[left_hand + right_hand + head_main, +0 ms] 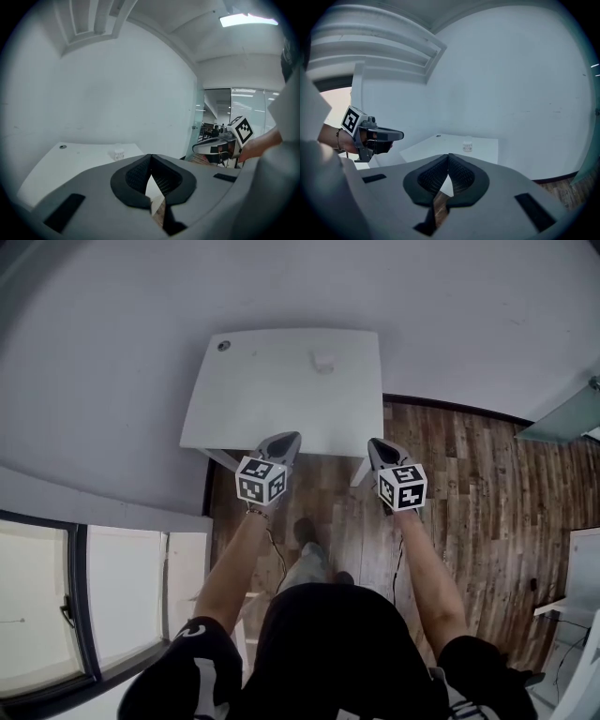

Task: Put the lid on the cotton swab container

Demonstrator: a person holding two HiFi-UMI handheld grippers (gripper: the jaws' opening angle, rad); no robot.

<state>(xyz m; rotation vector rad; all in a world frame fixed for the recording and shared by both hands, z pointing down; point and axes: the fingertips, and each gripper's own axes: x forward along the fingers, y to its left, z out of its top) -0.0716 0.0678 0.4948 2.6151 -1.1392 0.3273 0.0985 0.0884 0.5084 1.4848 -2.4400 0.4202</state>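
1. A small white cotton swab container (323, 362) stands alone on a white counter (272, 399), towards the far edge and close to the wall behind it.
2. It is too small in every view to tell whether the lid is already on it, lying beside it, or somewhere else; no separate lid can be picked out.
3. The counter is otherwise bare apart from a small round hole (223, 345) near its far left corner.
4. A person stands at the near edge of the counter on a wooden floor (450, 456), with both arms stretched forward.
5. The left tool (289, 439) has its jaws pressed together with nothing between them, its tip just over the near edge of the counter.
6. The right tool (374, 444) is likewise pressed together and empty, level with the left one and well apart from it.
7. Both tools are well short of the container and touch nothing.
8. Judging from this, the task is at its approach step, with no handling begun.
9. The next move likely calls for reaching further across the counter, spreading the jaws, and finding the lid before anything can be gripped.
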